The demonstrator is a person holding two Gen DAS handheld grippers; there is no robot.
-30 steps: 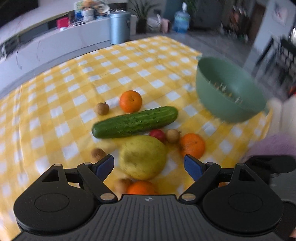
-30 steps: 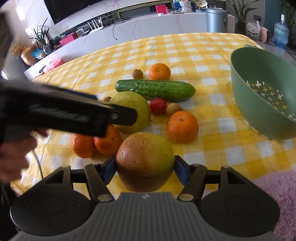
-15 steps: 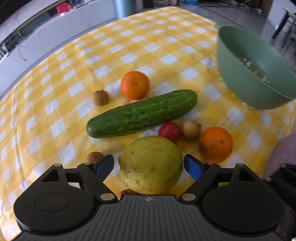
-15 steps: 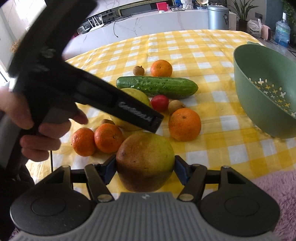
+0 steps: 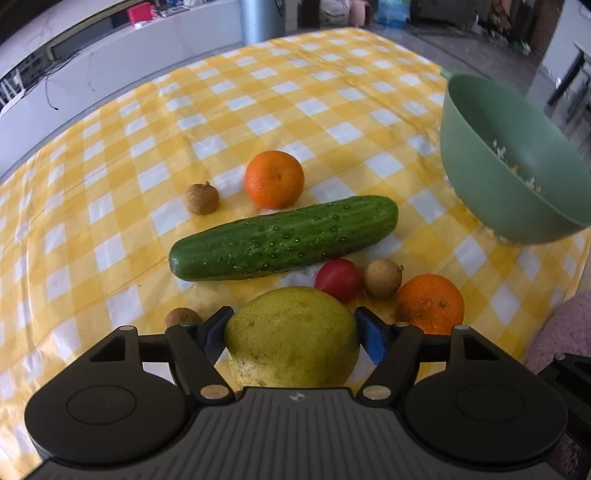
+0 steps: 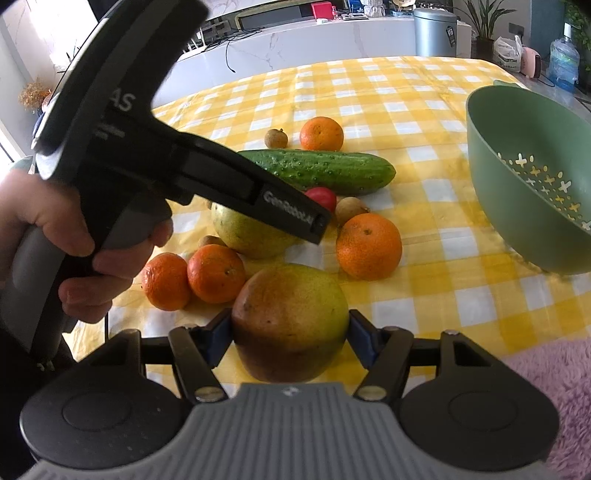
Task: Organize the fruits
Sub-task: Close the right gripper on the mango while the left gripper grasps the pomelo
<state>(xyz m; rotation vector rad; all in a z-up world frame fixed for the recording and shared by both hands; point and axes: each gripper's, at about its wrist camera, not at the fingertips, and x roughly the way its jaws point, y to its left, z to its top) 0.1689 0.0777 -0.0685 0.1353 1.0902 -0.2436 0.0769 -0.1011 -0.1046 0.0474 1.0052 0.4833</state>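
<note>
My left gripper (image 5: 293, 334) is shut on a large yellow-green pear (image 5: 291, 338) that rests on the yellow checked cloth; it also shows in the right wrist view (image 6: 243, 230) under the left tool (image 6: 221, 184). My right gripper (image 6: 290, 330) is shut on a red-green mango (image 6: 290, 323). A cucumber (image 5: 284, 238), oranges (image 5: 274, 179) (image 5: 430, 302), a red tomato (image 5: 338, 278) and small brown longans (image 5: 202, 198) lie beyond. Two more oranges (image 6: 216, 273) lie left of the mango.
A green colander bowl (image 5: 491, 173) stands at the right of the cloth, also in the right wrist view (image 6: 517, 192). A pink fluffy fabric (image 6: 546, 387) lies at the near right edge. A white counter and a grey bin (image 6: 434, 31) stand behind the table.
My left gripper has moved down and forward over the pear and its fingers have closed on the pear's sides. My right gripper has kept still with the mango in it.
</note>
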